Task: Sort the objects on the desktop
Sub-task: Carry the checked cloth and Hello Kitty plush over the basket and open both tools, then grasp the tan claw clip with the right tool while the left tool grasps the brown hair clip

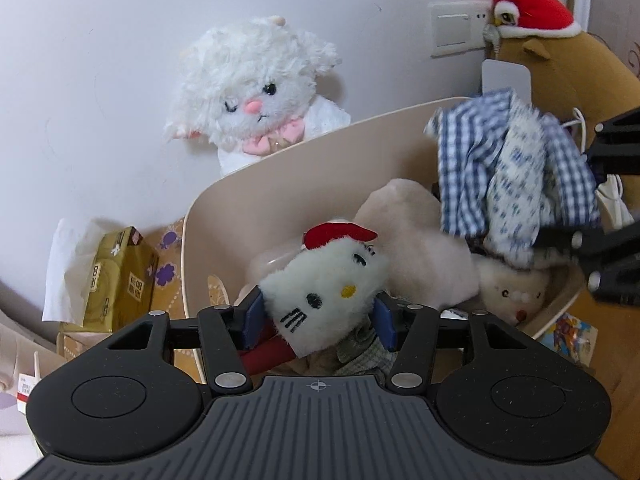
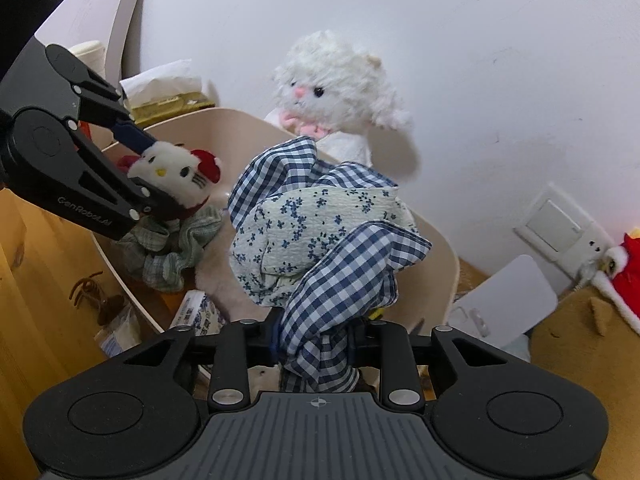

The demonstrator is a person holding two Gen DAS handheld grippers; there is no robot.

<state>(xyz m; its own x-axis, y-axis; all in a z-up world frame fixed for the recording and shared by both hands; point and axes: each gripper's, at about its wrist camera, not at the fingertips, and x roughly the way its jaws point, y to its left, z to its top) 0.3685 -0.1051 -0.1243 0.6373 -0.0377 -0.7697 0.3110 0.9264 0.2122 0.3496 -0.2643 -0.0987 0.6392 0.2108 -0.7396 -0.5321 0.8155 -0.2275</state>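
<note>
White wall (image 1: pixel 120 60) fills the background in both views, with a beige switch plate (image 1: pixel 456 28) at 1 o'clock in the left wrist view. Wooden bench (image 2: pixel 36 280) in warm orange-brown runs under everything. Beige curved bin (image 1: pixel 280 168) sits on it against the wall, open top, crowded with soft things. Brown plush (image 1: pixel 592 80) at 2 o'clock wears a red hat (image 1: pixel 532 8). White fluffy plush (image 1: pixel 256 84) leans on the wall just behind the bin rim at 11 o'clock. Inside the bin, a pale cream plush (image 1: pixel 416 232) lies at centre.

Checked blue-white cloth bundle (image 2: pixel 320 232) hangs over the bin; the right gripper (image 2: pixel 316 340) has the checked fabric between its fingers, whether the pads press it cannot be told. Gold tissue box (image 1: pixel 120 276) with a white tissue sticking up stands outside the bin at 9 o'clock.

Left gripper (image 1: pixel 318 320) is clamped on a small white cat plush (image 1: pixel 328 284) with a red bow, blue pads touching both sides of its head, held above the bin's near side. Green checked scrunchie (image 2: pixel 172 248) lies just under it. White flat card (image 2: pixel 516 296) leans beside the bin at 4 o'clock in the right wrist view.
</note>
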